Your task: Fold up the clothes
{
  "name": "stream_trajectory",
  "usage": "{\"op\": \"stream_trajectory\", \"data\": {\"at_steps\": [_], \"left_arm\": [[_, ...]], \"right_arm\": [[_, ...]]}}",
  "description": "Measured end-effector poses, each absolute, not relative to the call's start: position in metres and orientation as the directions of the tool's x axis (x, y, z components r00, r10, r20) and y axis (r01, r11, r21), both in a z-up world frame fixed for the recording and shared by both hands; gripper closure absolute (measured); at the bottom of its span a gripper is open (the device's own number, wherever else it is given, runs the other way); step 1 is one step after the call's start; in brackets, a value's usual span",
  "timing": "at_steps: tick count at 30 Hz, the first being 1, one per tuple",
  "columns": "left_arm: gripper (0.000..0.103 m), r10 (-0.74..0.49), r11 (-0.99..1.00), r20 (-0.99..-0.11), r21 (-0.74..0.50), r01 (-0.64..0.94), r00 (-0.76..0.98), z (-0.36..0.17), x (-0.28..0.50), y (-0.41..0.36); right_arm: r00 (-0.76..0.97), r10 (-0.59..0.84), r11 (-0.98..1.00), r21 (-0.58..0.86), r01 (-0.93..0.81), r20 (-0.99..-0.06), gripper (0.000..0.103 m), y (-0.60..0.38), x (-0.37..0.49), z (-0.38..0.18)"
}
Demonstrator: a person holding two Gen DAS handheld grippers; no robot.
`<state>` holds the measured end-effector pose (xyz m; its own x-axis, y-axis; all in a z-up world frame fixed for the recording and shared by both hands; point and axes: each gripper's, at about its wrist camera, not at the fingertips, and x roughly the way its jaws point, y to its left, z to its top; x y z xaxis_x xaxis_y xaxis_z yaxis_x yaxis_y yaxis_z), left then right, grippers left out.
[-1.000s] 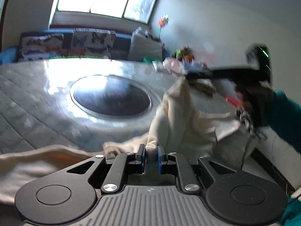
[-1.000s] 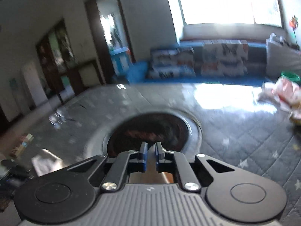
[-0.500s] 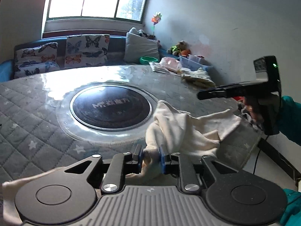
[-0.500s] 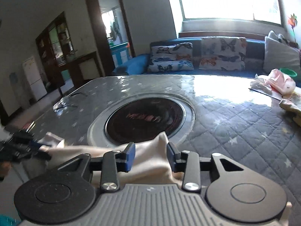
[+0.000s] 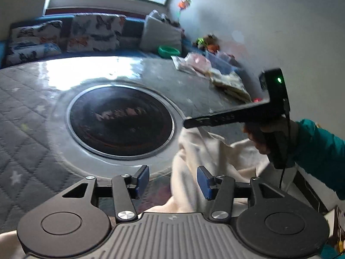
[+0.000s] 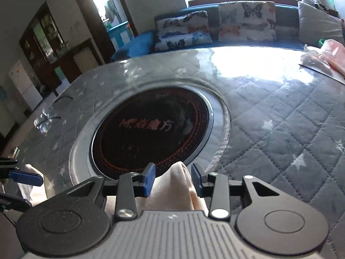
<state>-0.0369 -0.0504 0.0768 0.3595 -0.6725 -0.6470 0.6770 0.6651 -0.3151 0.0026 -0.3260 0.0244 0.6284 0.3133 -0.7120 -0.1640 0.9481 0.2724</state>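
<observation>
Left gripper [image 5: 173, 182] opening, right gripper [image 6: 172, 178] released, cream garment [image 5: 200, 151] bunched at table [image 6: 291, 118] edge

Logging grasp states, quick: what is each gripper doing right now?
Left gripper: jaws opening, cream garment between them, not pinched.
Right gripper: open, fold of the garment between its pads, not pinched.

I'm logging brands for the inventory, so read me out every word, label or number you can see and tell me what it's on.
"Mr." followed by four Chinese characters, the last reading "方": in red on the round black cooktop set in the table; the middle characters are too blurred to read.
Small marks below that line: too small to read.
Nothing else legible.
</observation>
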Motion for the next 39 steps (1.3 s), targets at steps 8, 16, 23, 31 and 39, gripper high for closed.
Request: {"op": "stream_trajectory", "data": {"at_steps": [8, 16, 23, 31, 39], "left_arm": [[0.089, -0.645, 0.659, -0.709, -0.328, 0.677, 0.285, 0.052, -0.028, -0.078], [0.096, -0.693, 0.663, -0.542, -0.219, 0.716, 0.476, 0.096, -0.056, -0.064], [0.096, -0.774, 0.456, -0.506, -0.030, 0.889, 0.380, 0.089, -0.130, -0.061], [0.083, -0.693, 0.353, -0.671, 0.003, 0.936, 0.264, 0.032, -0.165, -0.092], [0.065, -0.707, 0.434, -0.637, -0.048, 0.900, 0.307, 0.044, -0.171, -0.056]], "right_arm": [[0.666, 0.313, 0.949, 0.251, -0.191, -0.677, 0.089, -0.324, -0.008, 0.031], [0.786, 0.350, 0.926, 0.312, -0.211, -0.509, 0.091, -0.349, -0.058, 0.065], [0.773, 0.404, 0.910, 0.297, -0.288, -0.490, 0.090, -0.363, -0.138, 0.059], [0.742, 0.401, 0.911, 0.319, -0.262, -0.537, 0.064, -0.369, -0.152, 0.059], [0.668, 0.440, 0.898, 0.295, -0.326, -0.600, 0.057, -0.322, -0.088, 0.059]]}}
